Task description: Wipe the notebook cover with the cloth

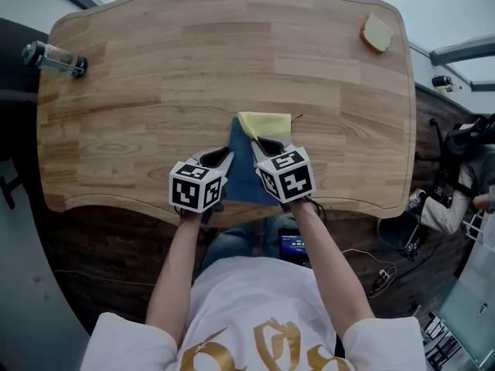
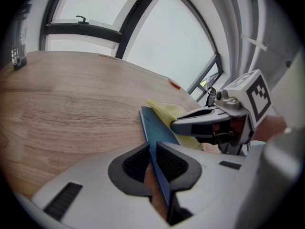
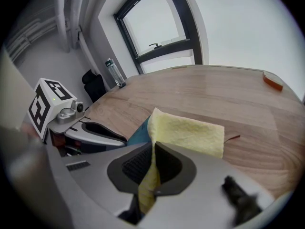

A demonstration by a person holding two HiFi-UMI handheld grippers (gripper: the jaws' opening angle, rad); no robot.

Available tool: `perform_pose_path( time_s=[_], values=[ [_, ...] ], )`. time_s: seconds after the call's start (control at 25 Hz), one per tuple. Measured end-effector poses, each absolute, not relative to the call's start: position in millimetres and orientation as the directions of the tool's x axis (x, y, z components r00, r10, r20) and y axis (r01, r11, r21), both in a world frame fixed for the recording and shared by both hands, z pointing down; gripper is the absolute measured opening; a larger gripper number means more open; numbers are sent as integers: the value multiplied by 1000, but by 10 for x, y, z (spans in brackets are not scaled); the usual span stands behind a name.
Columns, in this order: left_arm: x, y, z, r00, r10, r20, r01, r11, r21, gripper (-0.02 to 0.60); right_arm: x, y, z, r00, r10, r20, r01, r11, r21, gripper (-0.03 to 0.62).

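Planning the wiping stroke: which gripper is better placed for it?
Right. The right gripper is shut on the yellow cloth over the blue notebook; the left gripper clamps the notebook's edge, steadying it.

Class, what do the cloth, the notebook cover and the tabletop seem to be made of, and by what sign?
Cloth: soft yellow fabric, perhaps microfibre; matte, nubbly, folding limply.
Notebook cover: blue card or coated board, unclear which; smooth, thin stiff edge.
Tabletop: wood or wood-look laminate; light grain in plank-like strips, satin finish.
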State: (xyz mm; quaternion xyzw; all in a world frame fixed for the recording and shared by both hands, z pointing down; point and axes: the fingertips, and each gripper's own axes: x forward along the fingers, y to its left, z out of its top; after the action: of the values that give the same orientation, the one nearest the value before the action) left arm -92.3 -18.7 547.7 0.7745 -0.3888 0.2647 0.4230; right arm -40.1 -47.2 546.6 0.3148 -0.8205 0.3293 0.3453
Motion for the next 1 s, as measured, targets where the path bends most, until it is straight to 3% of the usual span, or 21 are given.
perform_pose_path(
  time_s=[1.0],
  values=[
    [-924, -186, 5485, 567, -366, 738, -821, -332, 465, 52, -690, 20, 5477, -611, -126, 781, -628, 678, -382, 37]
  ],
)
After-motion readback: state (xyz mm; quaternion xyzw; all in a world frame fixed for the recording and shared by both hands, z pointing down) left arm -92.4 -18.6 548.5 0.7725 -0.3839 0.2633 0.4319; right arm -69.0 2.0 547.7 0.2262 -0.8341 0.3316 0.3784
